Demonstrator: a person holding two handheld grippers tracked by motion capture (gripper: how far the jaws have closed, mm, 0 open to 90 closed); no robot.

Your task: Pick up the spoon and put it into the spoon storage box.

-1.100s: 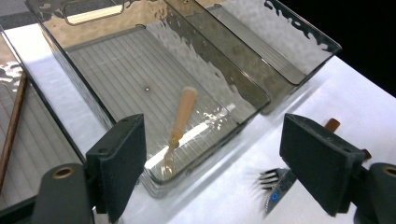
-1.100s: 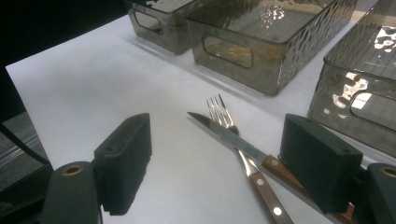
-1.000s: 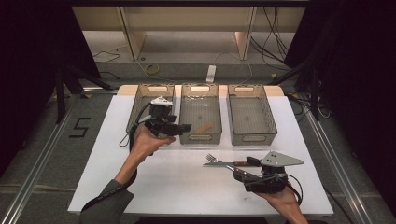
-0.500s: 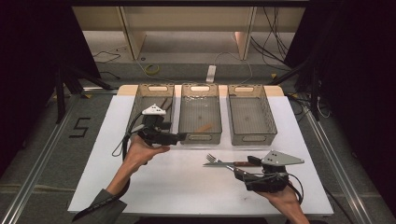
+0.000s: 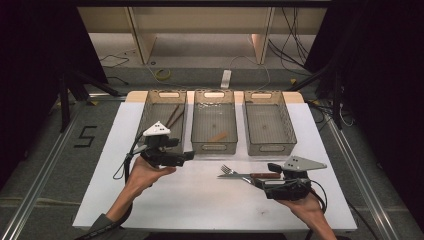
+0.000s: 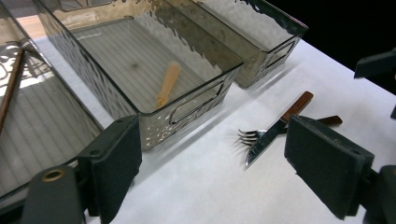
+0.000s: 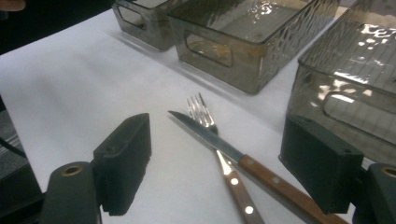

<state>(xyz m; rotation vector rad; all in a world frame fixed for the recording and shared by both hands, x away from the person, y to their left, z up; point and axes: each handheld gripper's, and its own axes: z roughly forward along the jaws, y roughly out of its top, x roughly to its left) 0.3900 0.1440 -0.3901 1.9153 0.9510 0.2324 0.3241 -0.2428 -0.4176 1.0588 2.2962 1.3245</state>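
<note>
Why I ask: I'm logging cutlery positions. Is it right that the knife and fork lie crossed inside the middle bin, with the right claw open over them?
Not quite. The knife and fork lie crossed on the white table, in front of the bins, not inside the middle bin. The right claw is open over them, as the right gripper view shows.

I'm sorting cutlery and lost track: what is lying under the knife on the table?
The fork lies under the knife, crossed beneath its blade; tines and wooden handle stick out either side. The stretch of fork under the blade is covered.
</note>
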